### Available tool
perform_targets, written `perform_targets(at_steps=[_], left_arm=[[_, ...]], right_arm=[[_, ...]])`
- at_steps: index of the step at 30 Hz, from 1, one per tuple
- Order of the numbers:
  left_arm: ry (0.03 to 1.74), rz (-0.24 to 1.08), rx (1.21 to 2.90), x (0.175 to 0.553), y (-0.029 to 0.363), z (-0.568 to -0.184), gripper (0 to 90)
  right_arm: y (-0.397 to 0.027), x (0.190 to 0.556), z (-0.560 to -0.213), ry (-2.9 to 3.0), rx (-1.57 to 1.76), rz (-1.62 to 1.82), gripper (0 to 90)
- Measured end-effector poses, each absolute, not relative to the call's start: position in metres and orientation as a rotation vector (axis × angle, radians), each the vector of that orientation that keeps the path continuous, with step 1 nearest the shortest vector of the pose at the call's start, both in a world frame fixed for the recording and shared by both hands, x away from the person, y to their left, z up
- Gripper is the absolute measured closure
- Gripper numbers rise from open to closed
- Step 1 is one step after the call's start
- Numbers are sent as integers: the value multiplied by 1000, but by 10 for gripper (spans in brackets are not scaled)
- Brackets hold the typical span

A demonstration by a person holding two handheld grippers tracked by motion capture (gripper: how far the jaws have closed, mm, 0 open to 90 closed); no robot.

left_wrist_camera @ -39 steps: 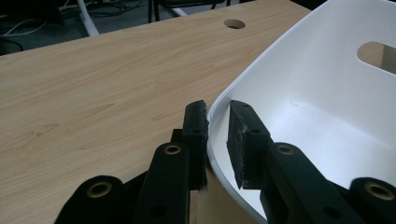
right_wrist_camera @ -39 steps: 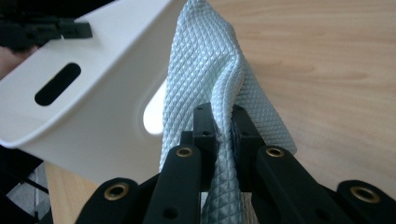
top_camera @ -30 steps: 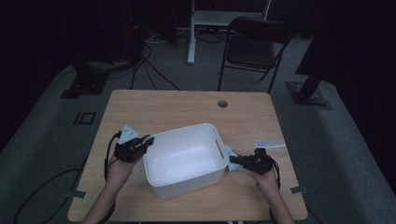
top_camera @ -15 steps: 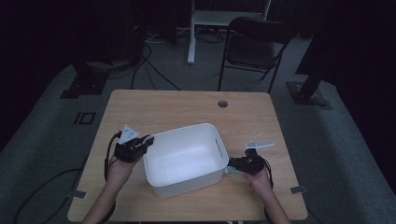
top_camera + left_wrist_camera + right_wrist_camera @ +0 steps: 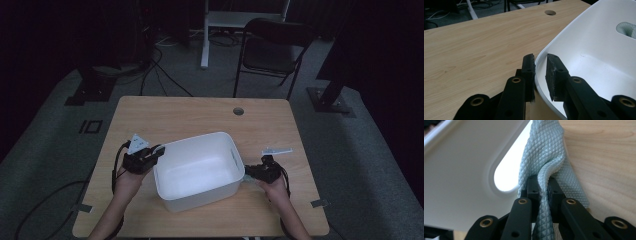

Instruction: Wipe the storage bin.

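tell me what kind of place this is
Probably a lab or studio set up for recording: a bare wooden table on grey carpet, loose floor cables, stand bases and a folding chair, dark surroundings.

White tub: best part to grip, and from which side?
Grip the white tub by its thin upright rim at a short end, coming from outside with one jaw on each side of the wall, as the left hand-held gripper does. The handle cutout on the far end is another hold.

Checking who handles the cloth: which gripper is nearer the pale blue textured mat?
Right. The right gripper is shut on the mat beside the tub's handle slot; the left gripper clamps the white tub rim on the opposite side.
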State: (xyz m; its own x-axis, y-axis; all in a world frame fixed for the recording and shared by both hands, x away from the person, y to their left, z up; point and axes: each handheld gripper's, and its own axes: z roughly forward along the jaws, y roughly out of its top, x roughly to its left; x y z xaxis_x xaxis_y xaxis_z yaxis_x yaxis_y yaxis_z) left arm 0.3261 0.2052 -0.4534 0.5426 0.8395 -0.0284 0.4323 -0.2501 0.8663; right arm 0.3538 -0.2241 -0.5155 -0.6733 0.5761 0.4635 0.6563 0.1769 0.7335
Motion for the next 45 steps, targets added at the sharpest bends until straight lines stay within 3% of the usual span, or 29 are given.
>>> perform_targets(at_steps=[8, 31, 38, 45], left_arm=[[1043, 567, 1874, 326, 205, -453, 777], [1040, 570, 1879, 326, 205, -453, 777], [1041, 572, 1877, 326, 204, -453, 776], [1041, 572, 1878, 326, 204, -453, 777]], right_arm=[[-219, 363, -530, -2347, -1266, -1460, 839], [-218, 381, -521, -2321, -1231, -1498, 839], [-215, 388, -532, -2318, -1248, -1443, 839], [-217, 391, -516, -2297, -1217, -1524, 839]])
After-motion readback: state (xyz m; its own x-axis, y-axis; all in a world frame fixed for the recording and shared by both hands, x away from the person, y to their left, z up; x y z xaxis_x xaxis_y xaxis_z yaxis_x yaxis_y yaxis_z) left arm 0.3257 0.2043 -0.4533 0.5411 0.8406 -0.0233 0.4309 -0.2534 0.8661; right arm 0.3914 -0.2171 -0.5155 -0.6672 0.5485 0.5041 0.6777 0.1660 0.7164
